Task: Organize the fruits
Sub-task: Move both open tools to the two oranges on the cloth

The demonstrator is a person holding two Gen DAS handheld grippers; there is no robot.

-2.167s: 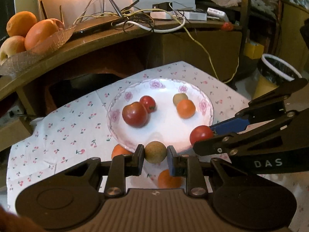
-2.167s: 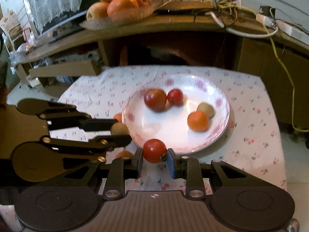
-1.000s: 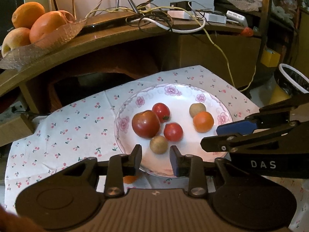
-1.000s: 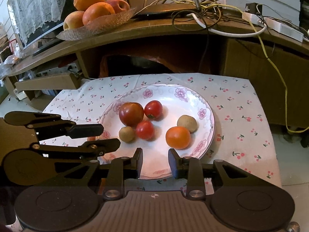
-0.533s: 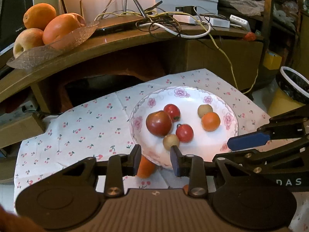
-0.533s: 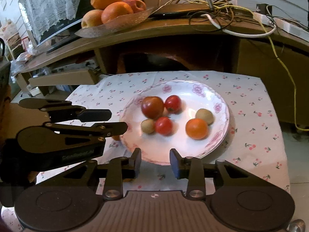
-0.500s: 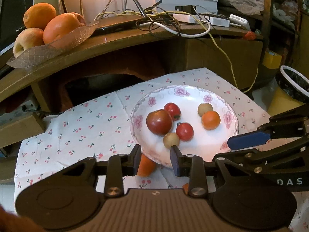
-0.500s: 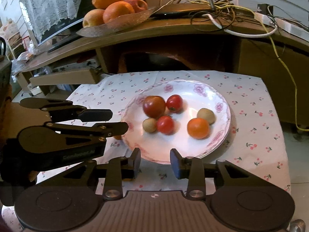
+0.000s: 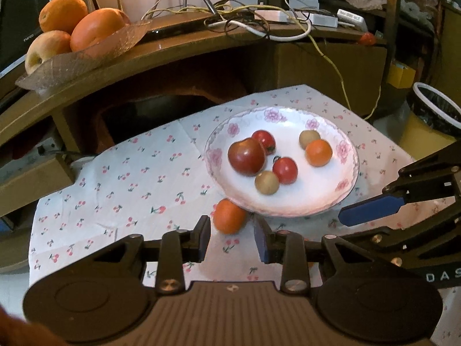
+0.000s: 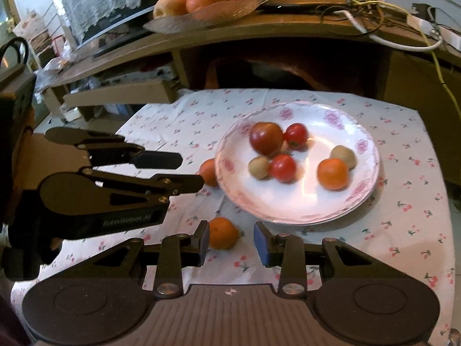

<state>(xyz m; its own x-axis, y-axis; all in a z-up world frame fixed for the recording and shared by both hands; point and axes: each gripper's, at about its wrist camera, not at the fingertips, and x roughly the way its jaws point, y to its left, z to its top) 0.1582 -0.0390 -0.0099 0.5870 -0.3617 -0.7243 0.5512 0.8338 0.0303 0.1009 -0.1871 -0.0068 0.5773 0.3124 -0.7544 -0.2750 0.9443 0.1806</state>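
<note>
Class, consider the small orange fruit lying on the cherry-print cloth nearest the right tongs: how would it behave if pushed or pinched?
The small round orange fruit would probably roll if nudged, since it looks nearly spherical. Its smooth skin suggests it could slip from narrow pads. Being small, it is likely light.

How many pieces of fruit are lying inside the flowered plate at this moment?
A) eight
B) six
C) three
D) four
B: the flowered plate holds six: a large dark tomato, two small red tomatoes, two tan fruits and one orange fruit; two more orange fruits lie outside it on the cloth.
</note>
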